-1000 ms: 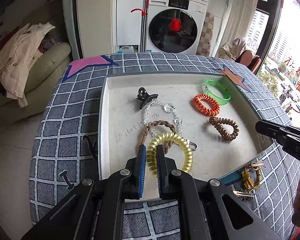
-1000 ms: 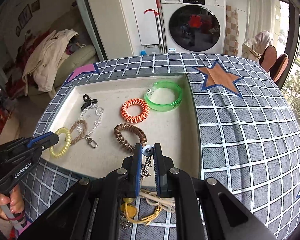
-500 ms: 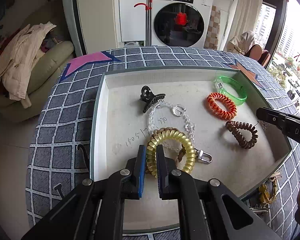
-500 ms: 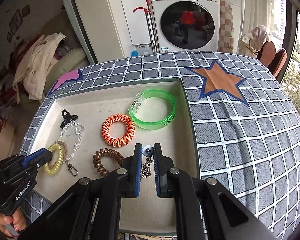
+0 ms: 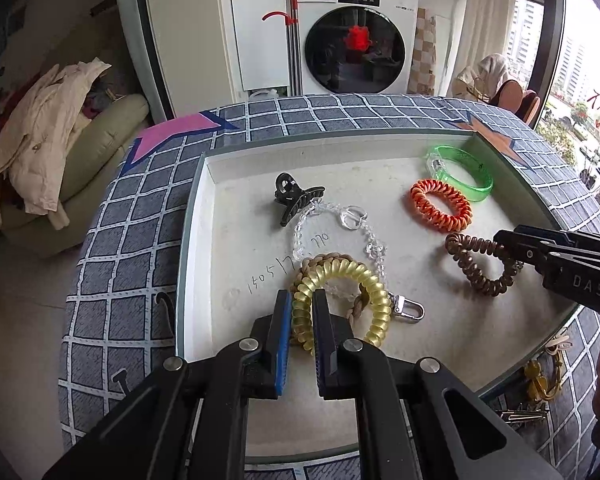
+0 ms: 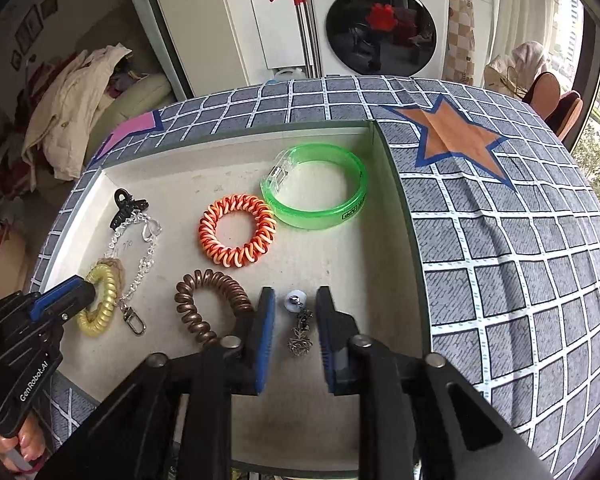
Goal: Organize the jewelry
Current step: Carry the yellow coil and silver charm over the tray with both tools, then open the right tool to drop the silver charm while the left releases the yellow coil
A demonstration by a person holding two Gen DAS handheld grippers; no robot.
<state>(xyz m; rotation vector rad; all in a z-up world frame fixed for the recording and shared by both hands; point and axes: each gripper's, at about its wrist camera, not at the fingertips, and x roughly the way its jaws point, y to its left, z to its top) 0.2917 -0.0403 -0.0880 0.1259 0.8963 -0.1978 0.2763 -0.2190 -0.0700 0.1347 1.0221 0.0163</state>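
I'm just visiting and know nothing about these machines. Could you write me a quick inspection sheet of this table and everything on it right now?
Surface: checked tablecloth under a shallow tray.
Job's things: in the tray, green bangle, orange coil band, brown coil band, yellow coil band, clear chain, black claw clip, small metal charm.
Clutter: keys beside the tray.
Tongs: left tongs shut on the yellow coil band; right tongs have just been opening, charm lying loose between them.
Cables: nothing seen.
Surroundings: washing machine, sofa with clothes, window.
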